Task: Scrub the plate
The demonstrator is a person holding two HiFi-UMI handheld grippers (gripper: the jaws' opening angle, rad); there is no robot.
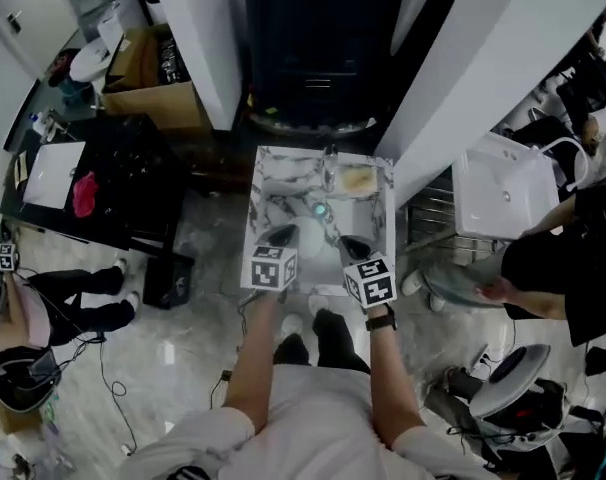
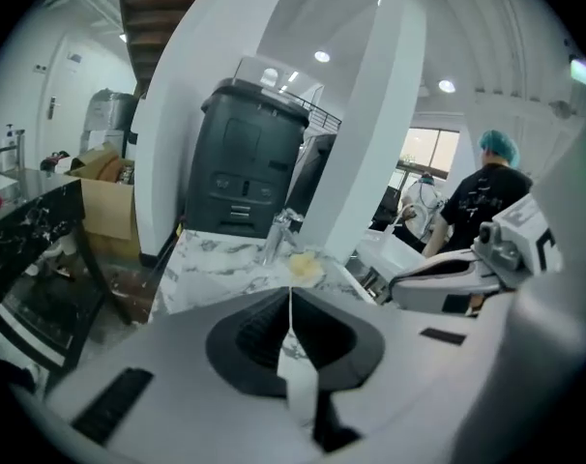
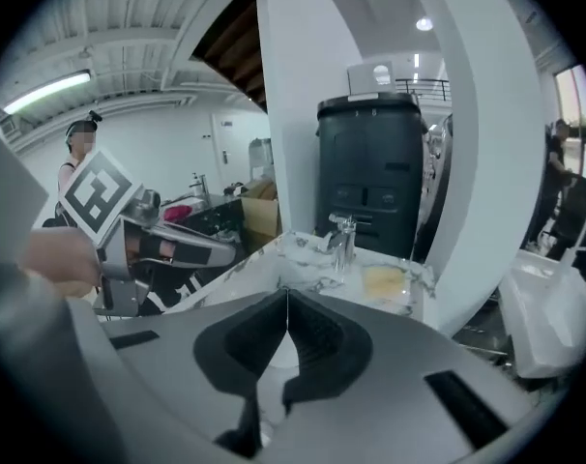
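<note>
Both angled down — left gripper [image 1: 283, 234], right gripper [image 1: 353, 246]

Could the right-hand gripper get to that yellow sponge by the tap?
Probably yes. The yellow sponge lies uncovered ahead of the right gripper, with the tap off to one side. The shut jaws would have to open first.

We hold both forearms [image 1: 251, 353] out ahead, bare and nearly parallel. Our left gripper [image 1: 283, 234] tilts downward, its jaws pressed together with nothing between them, and its marker cube [image 1: 271, 267] sits just behind the claw. Just right of that claw, and apart from it, our right gripper [image 1: 354, 247] is likewise closed and empty, with a dark wristband [image 1: 381, 320] further back.
</note>
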